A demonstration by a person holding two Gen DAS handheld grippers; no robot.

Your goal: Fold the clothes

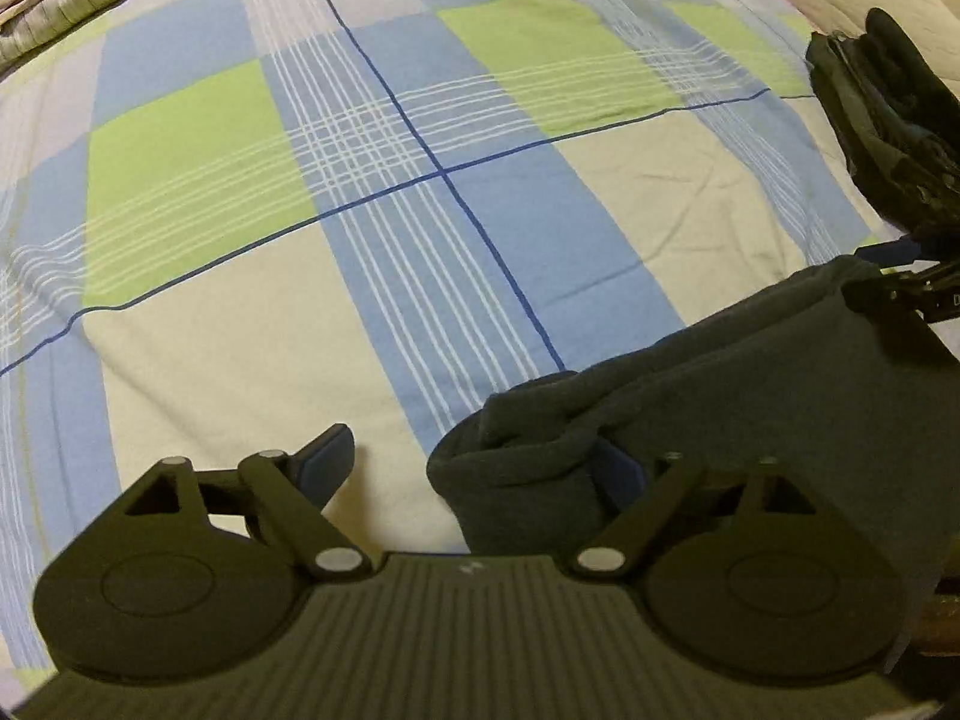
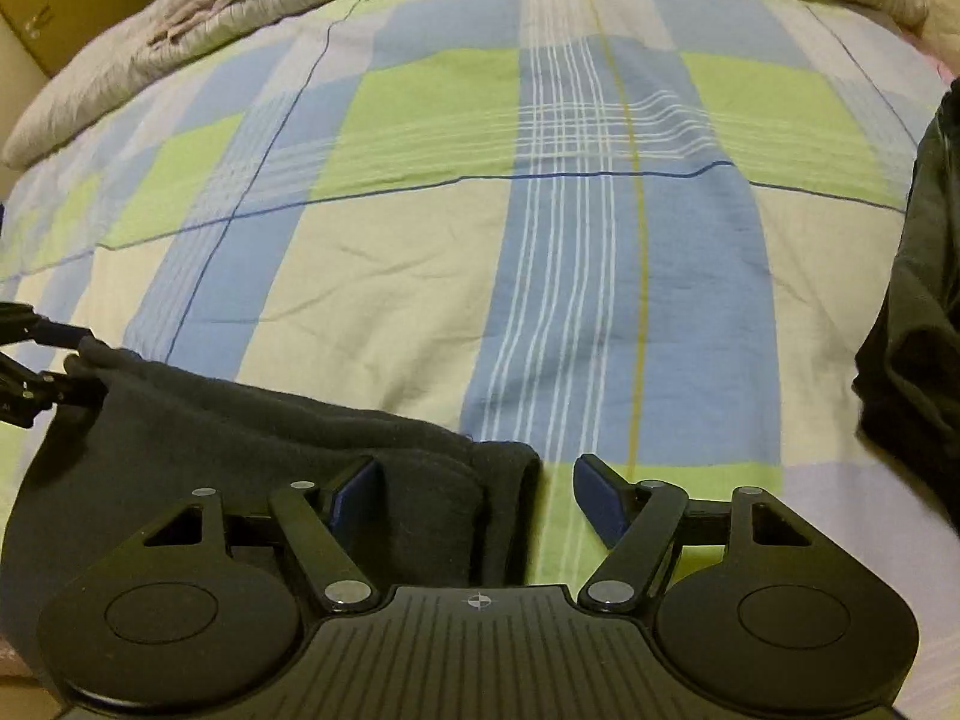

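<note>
A folded dark grey garment (image 1: 708, 420) lies on the plaid bedsheet (image 1: 336, 192) at the near edge of the bed, stretched between the two grippers. The left gripper (image 1: 474, 468) stands wide open, its right pad against the cloth's rolled end, nothing pinched. The right gripper (image 2: 474, 492) is likewise spread wide, the other folded end (image 2: 456, 504) between its fingers but not squeezed. A rumpled quilt (image 2: 252, 18) lines the bed's far edge.
</note>
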